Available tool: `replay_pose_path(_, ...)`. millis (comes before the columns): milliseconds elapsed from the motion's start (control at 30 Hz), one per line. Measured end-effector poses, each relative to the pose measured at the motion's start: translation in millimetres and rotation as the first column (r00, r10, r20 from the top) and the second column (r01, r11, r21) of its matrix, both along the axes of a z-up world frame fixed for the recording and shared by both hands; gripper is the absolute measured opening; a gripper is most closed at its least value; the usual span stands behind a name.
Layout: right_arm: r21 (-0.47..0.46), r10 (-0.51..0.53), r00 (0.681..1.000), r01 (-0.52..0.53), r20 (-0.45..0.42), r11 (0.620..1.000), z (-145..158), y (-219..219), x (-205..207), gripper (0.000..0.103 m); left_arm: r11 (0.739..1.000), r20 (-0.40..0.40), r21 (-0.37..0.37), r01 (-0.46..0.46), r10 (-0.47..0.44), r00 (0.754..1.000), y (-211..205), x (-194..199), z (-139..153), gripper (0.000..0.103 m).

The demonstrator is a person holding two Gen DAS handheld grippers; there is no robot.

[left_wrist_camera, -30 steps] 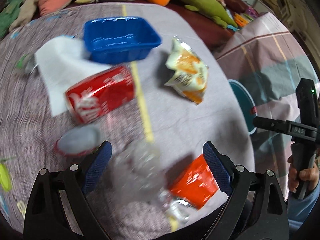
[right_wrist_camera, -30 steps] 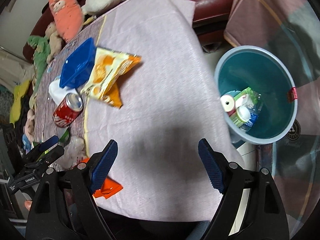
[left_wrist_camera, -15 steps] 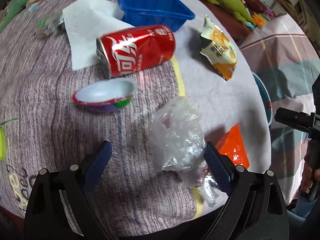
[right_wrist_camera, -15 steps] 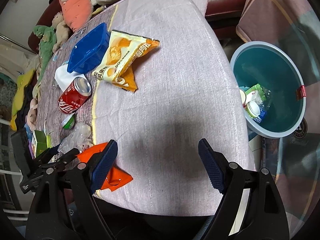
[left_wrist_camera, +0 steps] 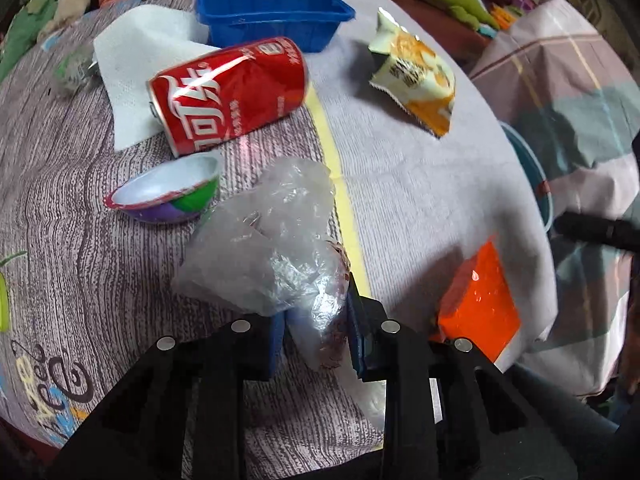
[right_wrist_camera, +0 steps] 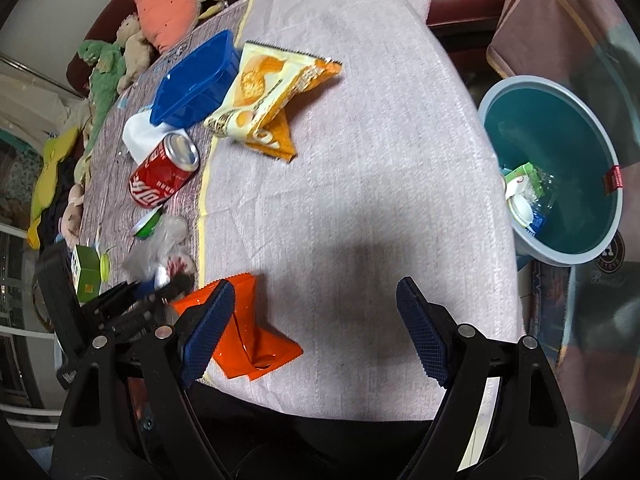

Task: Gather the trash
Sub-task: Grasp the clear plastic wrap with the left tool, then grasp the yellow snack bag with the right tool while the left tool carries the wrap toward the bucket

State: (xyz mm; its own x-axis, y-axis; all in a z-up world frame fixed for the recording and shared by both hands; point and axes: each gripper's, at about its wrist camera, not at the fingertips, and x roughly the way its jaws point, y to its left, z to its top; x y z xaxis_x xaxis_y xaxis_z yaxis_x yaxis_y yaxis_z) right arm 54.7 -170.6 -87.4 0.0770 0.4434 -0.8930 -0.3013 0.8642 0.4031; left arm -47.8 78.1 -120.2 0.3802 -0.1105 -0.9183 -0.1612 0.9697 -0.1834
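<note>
Plastic bag [left_wrist_camera: 276,248] between closing left gripper [left_wrist_camera: 316,332], near table edge.

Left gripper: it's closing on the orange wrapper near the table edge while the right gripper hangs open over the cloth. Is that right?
Not quite. The left gripper is closing on the crumpled clear plastic bag, as the left wrist view shows; the orange wrapper lies untouched beside it. The rest stands: the right gripper hangs open over the cloth.

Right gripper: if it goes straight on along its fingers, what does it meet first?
Probably the bare tablecloth. The open right gripper has nothing between its fingers; the orange wrapper lies by its left finger, off that line. Depth is hard to judge here.
</note>
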Motion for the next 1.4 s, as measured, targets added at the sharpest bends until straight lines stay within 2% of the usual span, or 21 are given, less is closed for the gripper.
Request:
replay_pose_path(133,-0.003,0.029,1.0,-0.029,-0.009,1.0,-2.4,8.4,-4.2,0.079,1.0,0.033,-0.022,-0.02,0.021,0.999,13.2,-2.3,12.7,0.027)
replay_pose_path(333,-0.019,0.019,1.0,-0.019,0.015,1.0,2.5,21.4,12.2,0.079,0.999,0.118,-0.049,-0.003,0.009,0.993,18.0,2.4,42.1,0.027)
replay_pose_path(633,-0.004,-0.014,0.998,0.014,0.056,1.0,15.5,52.0,69.5,0.079,0.998,0.189,-0.062,-0.013,0.024,0.982,40.4,50.2,68.3,0.028)
replay_pose_path(767,-0.007,-0.032,0.999,0.032,0.039,0.999,0.9,72.4,103.6,0.079,0.997,0.197,-0.07,-0.021,0.035,0.98,50.0,68.6,74.0,0.028)
replay_pose_path(967,0.023,-0.061,0.998,0.062,-0.019,0.998,-29.9,89.4,131.5,0.078,0.996,0.182,-0.081,-0.027,0.042,0.982,60.8,88.8,70.2,0.028)
replay_pose_path(1033,0.044,-0.054,0.998,0.055,-0.022,0.998,-36.8,93.6,134.6,0.063,0.996,0.175,-0.082,-0.025,0.039,0.984,60.8,92.9,67.5,0.028)
replay_pose_path(1067,0.054,-0.044,0.999,0.046,-0.026,0.998,-39.5,95.0,136.1,0.042,0.996,0.171,-0.082,-0.024,0.038,0.985,60.1,95.0,66.4,0.028)
replay_pose_path(1100,0.071,-0.04,0.998,0.042,-0.042,0.997,-44.1,96.0,137.0,0.031,0.996,0.165,-0.083,-0.022,0.035,0.986,59.0,97.9,64.6,0.028)
replay_pose_path(1167,0.103,-0.043,0.998,0.047,-0.049,0.994,-45.0,94.8,136.7,0.024,0.996,0.157,-0.083,-0.016,0.029,0.987,55.7,101.2,62.4,0.028)
replay_pose_path(1267,0.086,-0.037,0.999,0.036,0.013,0.996,-35.6,92.2,132.9,0.019,0.997,0.153,-0.077,0.004,0.008,0.988,45.6,106.7,63.1,0.028)
replay_pose_path(1400,0.101,-0.063,0.996,0.057,0.058,0.993,-17.3,70.1,131.9,0.018,0.997,0.154,-0.066,0.045,-0.035,0.987,26.2,114.7,66.9,0.028)
